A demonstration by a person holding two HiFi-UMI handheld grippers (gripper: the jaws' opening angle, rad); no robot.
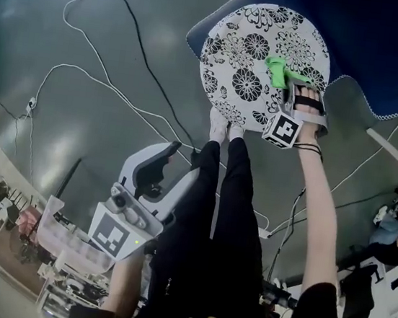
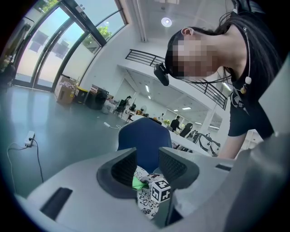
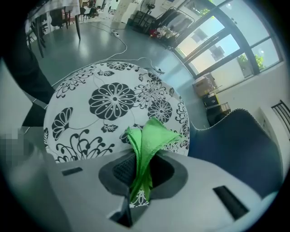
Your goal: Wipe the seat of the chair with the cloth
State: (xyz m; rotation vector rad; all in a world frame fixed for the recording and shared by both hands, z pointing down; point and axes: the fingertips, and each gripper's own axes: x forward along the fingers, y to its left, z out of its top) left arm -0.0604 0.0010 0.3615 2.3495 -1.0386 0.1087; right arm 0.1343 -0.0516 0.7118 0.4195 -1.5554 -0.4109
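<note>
The cloth [image 3: 149, 136], soft and limp, is pinched at a bunched fold by the right gripper [image 3: 140, 172] over the patterned seat [image 3: 90, 104], probably touching it; the left gripper [image 2: 147, 168] is parted, empty.

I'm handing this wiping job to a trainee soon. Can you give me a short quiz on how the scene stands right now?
1. Multiple choice: what does the right gripper hold?
A. a green cloth
B. a white cable
C. nothing
2. True or false: the left gripper rests on the floral seat.
3. Fill in: the chair's backrest is ___ in colour.

Key:
1. A. The cloth is pinched between its jaws, over the seat.
2. False. It is held away from the chair, open and empty.
3. Blue.
</note>
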